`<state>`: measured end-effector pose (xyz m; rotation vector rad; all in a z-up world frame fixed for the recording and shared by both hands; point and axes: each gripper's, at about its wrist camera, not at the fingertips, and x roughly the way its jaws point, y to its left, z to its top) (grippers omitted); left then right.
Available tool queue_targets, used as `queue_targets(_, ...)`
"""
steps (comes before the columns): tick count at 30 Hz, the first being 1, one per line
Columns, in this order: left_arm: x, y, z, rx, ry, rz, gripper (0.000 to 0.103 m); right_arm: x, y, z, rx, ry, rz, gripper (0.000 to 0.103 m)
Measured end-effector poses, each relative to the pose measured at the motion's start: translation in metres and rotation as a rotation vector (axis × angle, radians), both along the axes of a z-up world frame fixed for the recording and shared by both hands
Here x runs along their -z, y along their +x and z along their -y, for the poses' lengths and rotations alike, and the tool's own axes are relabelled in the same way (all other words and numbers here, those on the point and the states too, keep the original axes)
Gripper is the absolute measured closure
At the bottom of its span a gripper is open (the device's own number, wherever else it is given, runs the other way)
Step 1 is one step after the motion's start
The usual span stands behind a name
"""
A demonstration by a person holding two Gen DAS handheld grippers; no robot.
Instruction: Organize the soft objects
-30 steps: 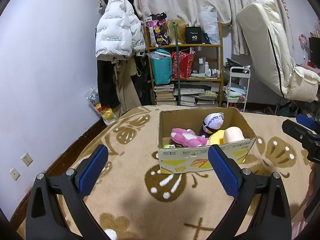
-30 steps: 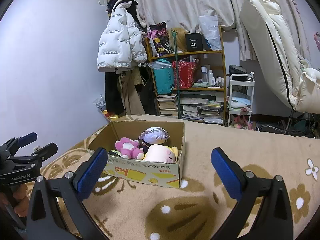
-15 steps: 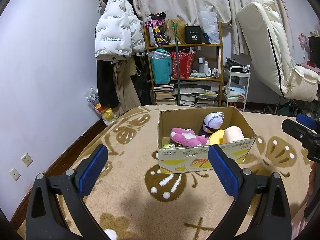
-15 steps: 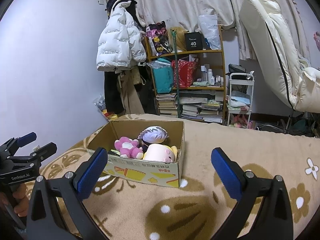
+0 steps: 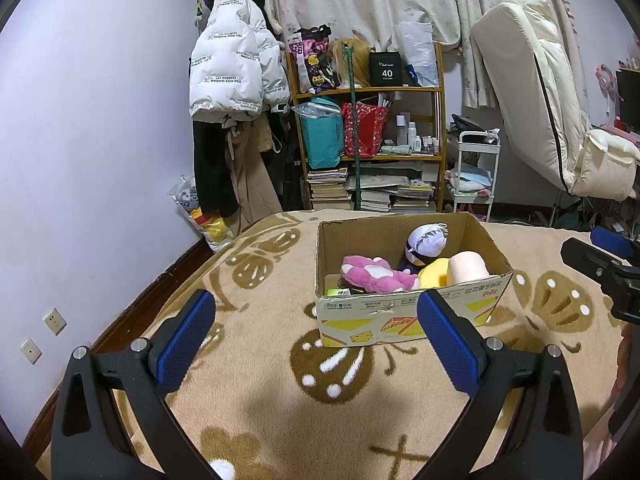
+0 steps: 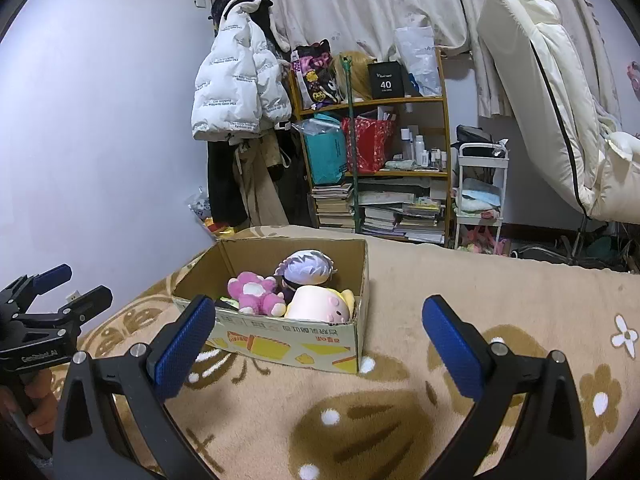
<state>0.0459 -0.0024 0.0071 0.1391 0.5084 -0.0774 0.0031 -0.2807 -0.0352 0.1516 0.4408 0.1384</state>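
- One beige blanket (image 5: 260,400) with brown butterfly print covers the whole work surface; right wrist view adds flower motifs at its right edge.
- One cardboard box (image 5: 404,316), open top, sits on the blanket ahead of both grippers. Front wall has yellow graphics plus small print, too small to read in the left view; the right view shows red print on it that looks inverted and is not legible.
- Three plush toys clearly countable, all inside the box: pink plush (image 5: 374,274) left-centre, white-haired doll (image 5: 426,240) toward the back, cream-and-yellow plush (image 6: 320,304) at the front right. Small dark/green items lie on the box floor at left; can't identify.
- View difference: right wrist shows pink marks on the cream plush; left wrist shows only its yellow and cream back.
- Two grippers, both spread wide, nothing between the blue pads, hovering above the blanket short of the box.
- left gripper (image 5: 316,340): the right wrist view also catches it at the left edge, with a hand on its handle and white lettering on its body that I can't read for sure.
- right gripper (image 6: 318,340): only its tip shows at the right edge of the left view.
- Background text: black box on the shelf (image 5: 368,120) reads "40"; white puffer jacket (image 5: 236,72) has repeated lettering, "The only leading fashion art".
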Motion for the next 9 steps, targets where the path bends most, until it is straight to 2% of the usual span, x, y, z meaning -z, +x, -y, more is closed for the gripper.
queue_targets(9,0.001,0.0,-0.0006,0.0,0.0,0.001,0.003,0.0026,-0.0007,-0.0015,0.002,-0.002,-0.004,0.0)
